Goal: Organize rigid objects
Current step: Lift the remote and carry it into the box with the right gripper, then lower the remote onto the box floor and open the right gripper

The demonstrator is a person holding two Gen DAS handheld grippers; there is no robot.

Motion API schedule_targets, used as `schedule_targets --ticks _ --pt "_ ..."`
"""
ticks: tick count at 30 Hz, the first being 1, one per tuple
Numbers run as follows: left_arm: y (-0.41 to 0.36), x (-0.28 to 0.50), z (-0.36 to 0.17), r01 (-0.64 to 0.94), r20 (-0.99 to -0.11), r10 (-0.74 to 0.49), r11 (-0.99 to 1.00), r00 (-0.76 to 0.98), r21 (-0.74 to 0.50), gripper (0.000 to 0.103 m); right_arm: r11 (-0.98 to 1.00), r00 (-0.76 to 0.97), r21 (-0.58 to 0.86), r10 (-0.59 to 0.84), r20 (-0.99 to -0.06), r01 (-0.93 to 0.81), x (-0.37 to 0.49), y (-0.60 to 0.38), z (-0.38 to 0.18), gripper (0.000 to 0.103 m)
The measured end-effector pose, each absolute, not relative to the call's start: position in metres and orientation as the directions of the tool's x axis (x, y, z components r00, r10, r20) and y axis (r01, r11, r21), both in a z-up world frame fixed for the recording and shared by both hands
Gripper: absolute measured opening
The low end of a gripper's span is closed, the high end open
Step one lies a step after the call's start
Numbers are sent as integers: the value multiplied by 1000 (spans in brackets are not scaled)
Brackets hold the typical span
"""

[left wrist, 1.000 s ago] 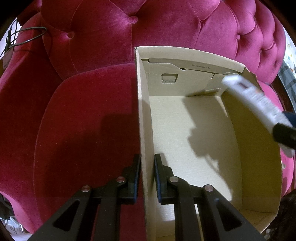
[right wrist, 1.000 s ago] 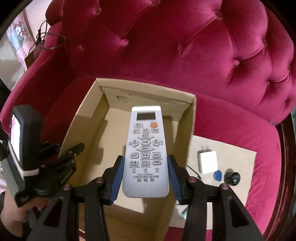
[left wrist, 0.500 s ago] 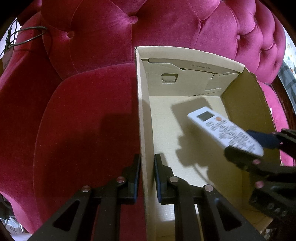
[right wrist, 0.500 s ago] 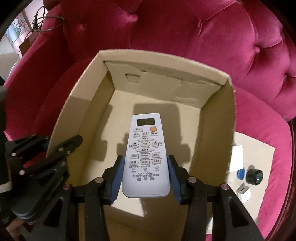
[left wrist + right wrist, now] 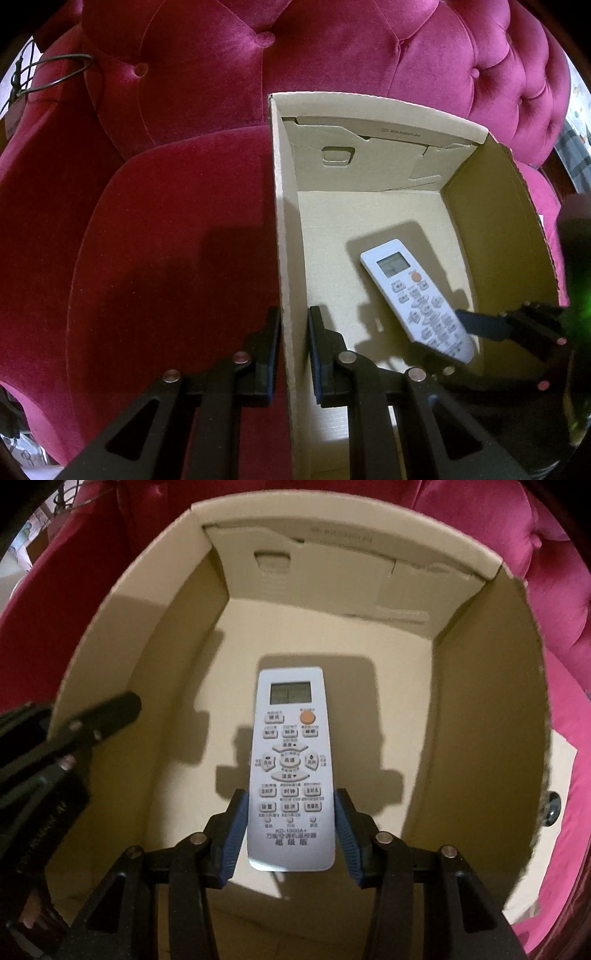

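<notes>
Left wrist view: a crimson tufted velvet armchair fills the frame, its buttoned back rising behind an open tan cardboard box set on the seat cushion. Your left gripper straddles the box's near side wall, 1 finger on each face, pinching the cardboard. Inside, a white rectangular air-conditioner remote control lies angled low over the box floor, display end pointing away, casting a shadow beneath it. Your right gripper comes in from the right edge at the remote's lower end.

Right wrist view: the box walls curve around the frame, crimson velvet showing beyond them. Your right gripper clamps the remote by its long edges between blue pads. The remote faces up, showing a grey display, 1 orange button and rows of grey keys. Your left gripper, blurred, sits at the left wall.
</notes>
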State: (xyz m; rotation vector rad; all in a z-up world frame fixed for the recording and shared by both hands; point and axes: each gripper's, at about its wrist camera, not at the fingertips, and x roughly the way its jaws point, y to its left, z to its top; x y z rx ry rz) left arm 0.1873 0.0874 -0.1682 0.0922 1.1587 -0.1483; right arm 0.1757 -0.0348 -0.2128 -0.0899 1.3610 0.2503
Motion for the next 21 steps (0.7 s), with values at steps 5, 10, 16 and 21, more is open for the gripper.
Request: schedule_targets --ticks 5,10,16,21 --pt "86 187 -168 165 -917 -66 986 393 -1 16 968 166 89 130 -978 -234 182 -38 -216 50" --pt "85 187 -168 167 -917 -64 986 394 3 16 968 172 85 127 -977 -235 185 -41 -217 50" --pt "82 187 -168 168 -917 -59 986 394 8 16 968 211 64 118 -970 -243 187 -41 -207 53" --pt "82 187 -168 168 -917 -60 986 394 8 16 970 252 42 104 -962 -239 181 -38 -189 55"
